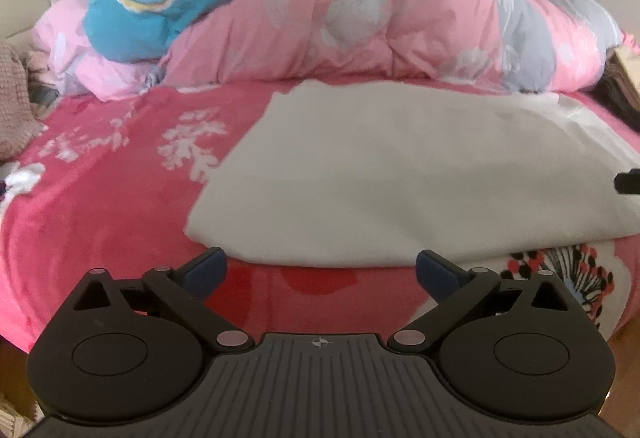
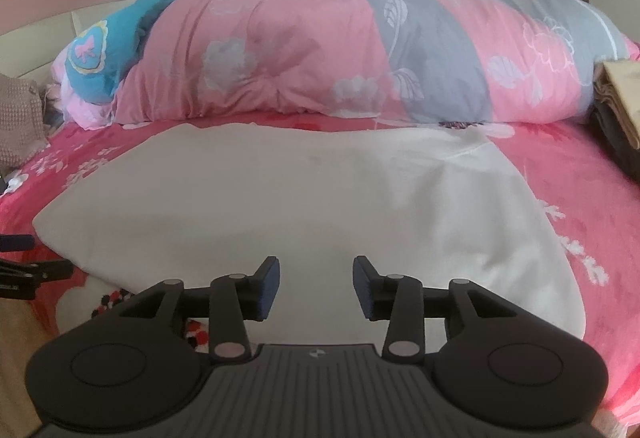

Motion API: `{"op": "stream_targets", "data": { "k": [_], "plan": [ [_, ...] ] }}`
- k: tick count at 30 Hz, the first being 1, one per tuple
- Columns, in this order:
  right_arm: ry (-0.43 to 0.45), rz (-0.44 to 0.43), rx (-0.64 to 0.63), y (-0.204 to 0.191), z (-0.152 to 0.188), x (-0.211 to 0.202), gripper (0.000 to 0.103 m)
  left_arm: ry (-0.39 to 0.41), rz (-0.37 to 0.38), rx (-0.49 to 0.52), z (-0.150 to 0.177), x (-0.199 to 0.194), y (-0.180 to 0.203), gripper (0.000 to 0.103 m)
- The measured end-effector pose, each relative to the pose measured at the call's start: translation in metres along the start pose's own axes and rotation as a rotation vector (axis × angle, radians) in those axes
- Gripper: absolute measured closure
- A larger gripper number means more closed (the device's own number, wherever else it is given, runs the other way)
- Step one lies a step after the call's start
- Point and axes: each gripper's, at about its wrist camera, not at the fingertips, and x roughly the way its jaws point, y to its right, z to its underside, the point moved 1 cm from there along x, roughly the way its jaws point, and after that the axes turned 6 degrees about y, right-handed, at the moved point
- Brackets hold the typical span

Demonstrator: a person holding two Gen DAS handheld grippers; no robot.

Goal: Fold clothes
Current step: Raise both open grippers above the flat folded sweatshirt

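A white garment (image 1: 392, 174) lies folded flat on the pink flowered bedspread (image 1: 100, 198); the right wrist view shows the same garment (image 2: 280, 198) spread across the middle of the bed. My left gripper (image 1: 320, 272) stands wide open just short of the garment's near edge, nothing between its blue pads. My right gripper (image 2: 316, 288) hovers over the garment's near edge with its jaws partly apart, and no cloth is pinched between the pads. The other gripper's dark tip shows at the far edge of each view.
A bunched pink and grey quilt (image 2: 360, 50) and a blue plush cushion (image 1: 140, 6) fill the back of the bed. A knitted beige cloth (image 1: 16, 106) lies at the left edge, and dark folded items (image 2: 616, 118) at the right. Pink bedspread (image 2: 580, 190) shows around the garment.
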Motion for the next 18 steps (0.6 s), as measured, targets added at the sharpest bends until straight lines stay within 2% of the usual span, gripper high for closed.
{"op": "stream_targets", "data": {
  "k": [3,9,10,12,18],
  "plan": [
    [0.003,-0.004,0.002,-0.002,-0.001,0.0,0.048,0.022,0.006,-0.009,-0.005,-0.005,-0.002,0.001],
    [0.006,-0.002,0.005,-0.005,-0.003,0.0,0.046,0.054,0.064,-0.036,-0.019,-0.003,0.003,0.0],
    [0.007,0.001,0.006,-0.005,-0.003,0.0,0.043,0.059,0.073,-0.038,-0.021,-0.002,0.005,0.0],
    [0.012,0.007,0.008,-0.005,-0.005,-0.001,0.038,0.065,0.091,-0.04,-0.025,0.003,0.01,0.0],
    [0.014,0.03,0.022,-0.001,-0.011,0.004,0.035,0.057,0.14,-0.056,-0.04,0.025,0.023,0.0]
  ]
}}
